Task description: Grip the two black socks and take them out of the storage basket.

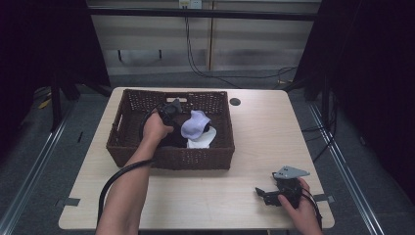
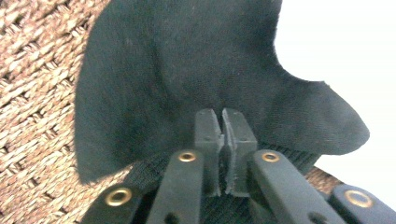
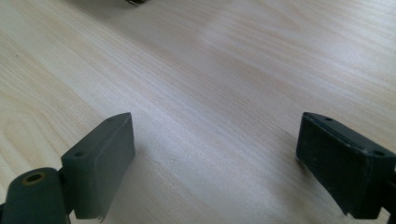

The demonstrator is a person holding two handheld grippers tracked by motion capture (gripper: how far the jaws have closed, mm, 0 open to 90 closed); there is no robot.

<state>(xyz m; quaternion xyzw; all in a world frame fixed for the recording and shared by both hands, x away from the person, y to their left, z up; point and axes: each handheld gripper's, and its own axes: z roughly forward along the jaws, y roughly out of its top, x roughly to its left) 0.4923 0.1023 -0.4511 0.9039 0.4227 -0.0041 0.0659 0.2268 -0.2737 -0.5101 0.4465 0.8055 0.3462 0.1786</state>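
Your left tool [image 1: 169, 115] is down inside the wicker basket [image 1: 128, 147], w/ your left hand [image 1: 155, 128] behind it. In the left gripper view the left tool [image 2: 222, 122] has its jaws pinched together on the edge of a black sock [image 2: 177, 70]; a thin fold of fabric sits between the pads, so it's gripping the sock. The sock lies on the woven basket floor [image 2: 28, 93], and a white sock [image 2: 345, 37] is right beside it, touching its far edge.

From the high view the black sock [image 1: 175, 141] is near the basket's middle, partly under a lavender sock [image 1: 195, 125], w/ the white sock [image 1: 201, 142] next to both.

Your right tool [image 1: 266, 195] sits low over the desk [image 1: 254, 127] at the near right corner, well apart from the basket, held by your right hand [image 1: 299, 208]. In the right gripper view the right tool [image 3: 215, 154] has jaws spread wide, nothing btw them but bare desk [image 3: 210, 70].
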